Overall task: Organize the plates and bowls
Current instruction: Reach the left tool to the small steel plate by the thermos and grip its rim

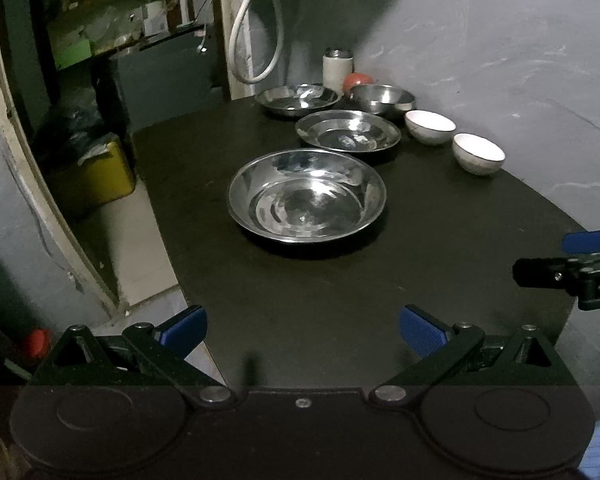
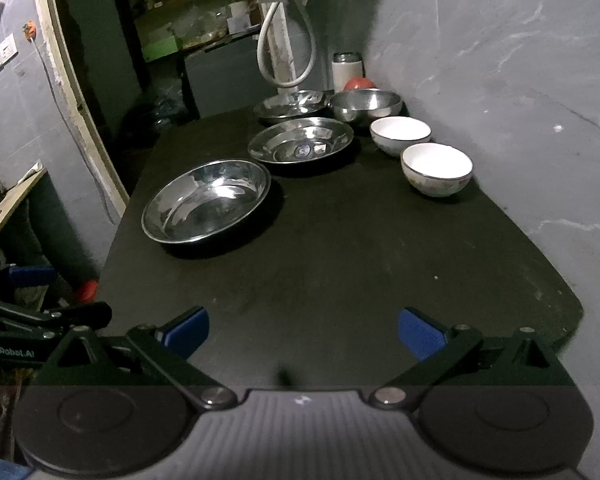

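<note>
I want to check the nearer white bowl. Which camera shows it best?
The right wrist view: the nearer white bowl is larger there, its outside pattern visible. The left wrist view shows it smaller, farther right.

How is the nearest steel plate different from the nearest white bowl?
The nearest steel plate is wide, shallow and mirror-shiny; the nearest white bowl is narrower, deeper and matte white inside. The plate sits toward the table's left edge, the bowl by the wall on the right. Both stand upright and empty.
</note>
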Demonstrator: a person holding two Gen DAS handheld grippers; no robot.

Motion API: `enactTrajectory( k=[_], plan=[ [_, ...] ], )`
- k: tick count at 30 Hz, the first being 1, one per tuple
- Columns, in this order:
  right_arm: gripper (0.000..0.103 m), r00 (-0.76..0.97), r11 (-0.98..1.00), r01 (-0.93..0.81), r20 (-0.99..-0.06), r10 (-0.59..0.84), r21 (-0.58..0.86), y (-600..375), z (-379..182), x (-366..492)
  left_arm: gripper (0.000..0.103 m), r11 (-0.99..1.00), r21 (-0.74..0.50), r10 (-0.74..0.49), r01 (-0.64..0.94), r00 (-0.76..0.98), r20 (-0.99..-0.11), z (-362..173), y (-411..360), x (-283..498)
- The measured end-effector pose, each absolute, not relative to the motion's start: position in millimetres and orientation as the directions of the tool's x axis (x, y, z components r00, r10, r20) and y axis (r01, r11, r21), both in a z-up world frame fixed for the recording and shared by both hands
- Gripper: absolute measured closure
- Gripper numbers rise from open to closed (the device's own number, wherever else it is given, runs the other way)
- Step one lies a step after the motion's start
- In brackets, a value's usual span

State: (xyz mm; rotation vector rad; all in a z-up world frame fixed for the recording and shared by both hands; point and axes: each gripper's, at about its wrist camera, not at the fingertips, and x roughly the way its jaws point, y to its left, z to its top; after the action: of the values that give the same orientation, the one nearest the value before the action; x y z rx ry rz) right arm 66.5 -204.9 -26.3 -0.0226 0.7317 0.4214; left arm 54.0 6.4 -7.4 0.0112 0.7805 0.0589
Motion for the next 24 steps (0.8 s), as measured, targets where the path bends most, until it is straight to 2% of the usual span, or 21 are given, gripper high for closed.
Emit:
enactTrajectory(
  k=[7, 12, 17, 24],
  plan=[
    [0.0, 0.611, 0.887, -0.436, -0.674, 0.415, 0.15, -203.5, -31.8, 100.2, 0.001, 0.991, 0.037, 0.116, -0.132, 0.658, -0.744, -2.4, 17.9, 82.6],
    [0.0, 0.597, 0.874, -0.442, -0.662, 0.453, 0.2, -202.3, -30.0, 122.1, 0.001, 0.984, 0.034, 0.141, -0.172, 0.658, -0.74, 16.2, 31.8, 106.8],
    [0.0, 0.622, 0.87, -0.438, -0.624, 0.474, 0.225, -192.3, -19.5, 141.3, 0.001, 0.99, 0.042, 0.124, -0.136, 0.679, -0.724, 30.8, 45.9, 145.1],
    [0.0, 0.68, 0.886, -0.401, -0.571, 0.46, 0.235, -165.1, -8.2, 184.7, 0.001, 1.0, 0.008, 0.026, -0.028, 0.735, -0.677, 28.7, 76.0, 225.8]
  ],
)
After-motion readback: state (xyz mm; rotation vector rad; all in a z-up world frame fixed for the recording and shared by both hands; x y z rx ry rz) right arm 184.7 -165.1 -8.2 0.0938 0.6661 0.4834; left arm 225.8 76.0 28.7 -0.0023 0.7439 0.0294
